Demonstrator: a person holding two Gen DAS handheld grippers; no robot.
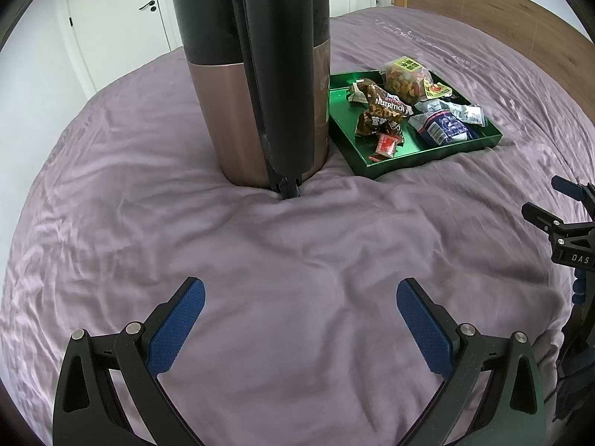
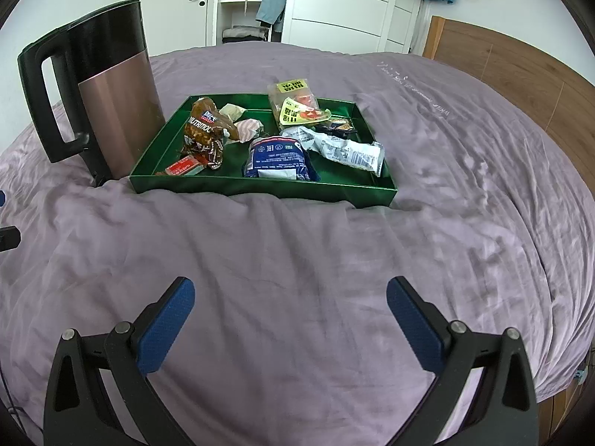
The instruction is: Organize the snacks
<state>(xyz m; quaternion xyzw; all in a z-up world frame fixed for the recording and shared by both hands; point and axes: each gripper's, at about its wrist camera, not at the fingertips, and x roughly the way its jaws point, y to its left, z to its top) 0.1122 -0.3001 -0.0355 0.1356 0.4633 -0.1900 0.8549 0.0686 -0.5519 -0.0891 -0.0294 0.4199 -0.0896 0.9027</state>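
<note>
A green tray (image 2: 260, 186) sits on the purple bedspread and holds several snack packets: a brown Nutrimol bag (image 2: 202, 130), a blue and white packet (image 2: 277, 158), a silver wrapper (image 2: 346, 150), a yellow-labelled bag (image 2: 293, 106) and a small red packet (image 2: 184, 165). The tray (image 1: 394, 163) also shows in the left wrist view, with the brown bag (image 1: 383, 111) and blue packet (image 1: 442, 128). My left gripper (image 1: 301, 308) is open and empty over bare bedspread. My right gripper (image 2: 290, 308) is open and empty, well in front of the tray.
A copper and black electric kettle (image 1: 260, 74) stands on the bed just left of the tray, also in the right wrist view (image 2: 108, 104). The right gripper's body (image 1: 572, 238) shows at the left view's right edge. A wooden headboard (image 2: 520, 74) and wardrobe (image 2: 334, 3) lie beyond.
</note>
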